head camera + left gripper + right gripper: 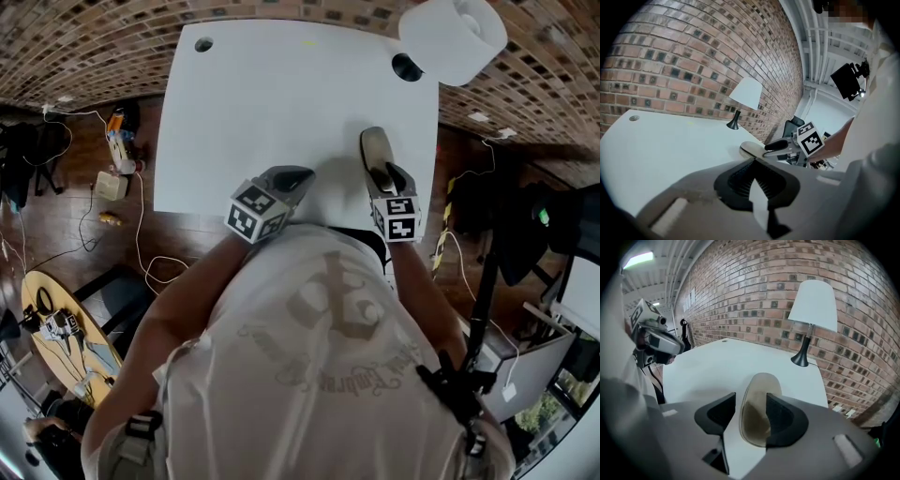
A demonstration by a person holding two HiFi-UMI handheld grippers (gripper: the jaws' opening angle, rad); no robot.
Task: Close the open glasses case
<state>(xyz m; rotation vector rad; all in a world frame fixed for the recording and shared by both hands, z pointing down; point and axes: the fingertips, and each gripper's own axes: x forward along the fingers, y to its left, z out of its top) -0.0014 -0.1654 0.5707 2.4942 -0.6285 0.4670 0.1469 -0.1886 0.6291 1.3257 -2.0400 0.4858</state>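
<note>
Left bare forearm (173, 314) and right bare forearm (424, 298) both reach forward from white-shirted torso, elbows bent. Left grey two-jaw gripper (298, 176) angles inward toward the other one, nose tipped a bit down, black ribbed pads closed together, nothing between them. Right grey two-jaw gripper (386, 180) points pretty much straight ahead and downward, black pads standing wide apart. Each gripper has black-and-white marker cube at its rear, left cube (255, 211), right cube (398, 217). Grippers near each other, not touching.

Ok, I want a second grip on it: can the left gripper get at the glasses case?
Probably yes: only bare table lies between the left gripper and the glasses case, but the right gripper has its open jaws either side of the case's near end.
</note>
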